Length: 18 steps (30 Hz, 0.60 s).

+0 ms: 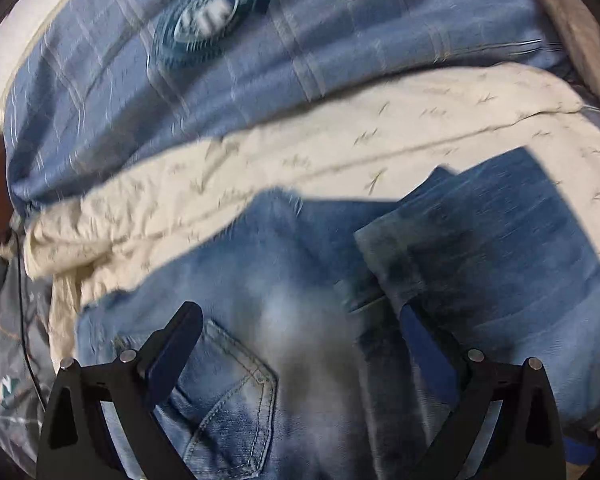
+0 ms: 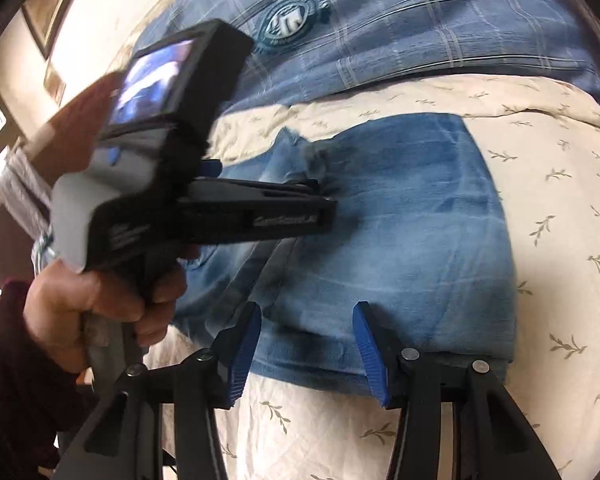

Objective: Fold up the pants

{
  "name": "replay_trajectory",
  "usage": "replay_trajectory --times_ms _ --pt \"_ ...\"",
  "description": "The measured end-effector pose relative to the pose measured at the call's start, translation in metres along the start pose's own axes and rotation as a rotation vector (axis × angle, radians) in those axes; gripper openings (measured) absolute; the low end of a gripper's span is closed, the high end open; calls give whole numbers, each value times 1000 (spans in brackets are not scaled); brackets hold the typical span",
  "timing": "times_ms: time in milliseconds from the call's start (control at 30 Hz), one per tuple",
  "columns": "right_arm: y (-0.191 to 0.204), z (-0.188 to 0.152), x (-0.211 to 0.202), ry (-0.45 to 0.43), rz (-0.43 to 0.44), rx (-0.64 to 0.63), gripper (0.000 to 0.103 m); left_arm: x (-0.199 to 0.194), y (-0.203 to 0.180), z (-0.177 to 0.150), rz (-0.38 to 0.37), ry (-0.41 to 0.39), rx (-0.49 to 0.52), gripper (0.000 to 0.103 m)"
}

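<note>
While a hand [image 2: 84, 312] aims the left gripper [image 1: 300, 320] toward three o'clock, jaws apart over jeans [image 2: 380, 220]; right gripper [image 2: 306, 336] likewise parted; its lettering unreadable.

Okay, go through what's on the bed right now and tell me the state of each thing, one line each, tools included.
Jeans: folded over, lying flat on the cream sheet.
Back pocket: facing up.
Cream sheet: spread out, wrinkled.
Blue plaid blanket: bunched behind the sheet.
Left tool: open, empty, over the jeans.
Right tool: open, nothing gripped, at the jeans' near edge.
</note>
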State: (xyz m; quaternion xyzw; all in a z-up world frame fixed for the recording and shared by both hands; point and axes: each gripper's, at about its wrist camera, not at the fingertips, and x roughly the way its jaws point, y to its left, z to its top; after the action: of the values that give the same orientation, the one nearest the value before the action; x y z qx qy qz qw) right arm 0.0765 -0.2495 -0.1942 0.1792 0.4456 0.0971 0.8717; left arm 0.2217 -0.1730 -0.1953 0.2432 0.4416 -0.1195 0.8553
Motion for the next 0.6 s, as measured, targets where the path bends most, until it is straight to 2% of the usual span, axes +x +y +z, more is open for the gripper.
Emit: replay_trajectory --times_ms 33,100,167,267,367,467,600 --pt "-1 -1 3 11 -6 -2 51 8 4 -2 -21 30 -21 100" --pt "-2 -2 7 22 -6 -2 51 12 12 -5 -68 30 -72 100" --pt "-5 0 9 29 12 14 51 11 15 -7 -83 28 -91 100" --pt "-9 2 11 29 39 33 51 1 20 -11 -82 -5 -109 99" --pt "-13 5 6 17 66 59 51 -19 37 -24 -117 -50 -168 99" --pt "-24 11 -14 -47 81 74 51 -45 55 -50 -117 -123 -171 99" --pt "-28 16 -32 -146 89 107 51 -66 56 -89 -97 -167 -119 99"
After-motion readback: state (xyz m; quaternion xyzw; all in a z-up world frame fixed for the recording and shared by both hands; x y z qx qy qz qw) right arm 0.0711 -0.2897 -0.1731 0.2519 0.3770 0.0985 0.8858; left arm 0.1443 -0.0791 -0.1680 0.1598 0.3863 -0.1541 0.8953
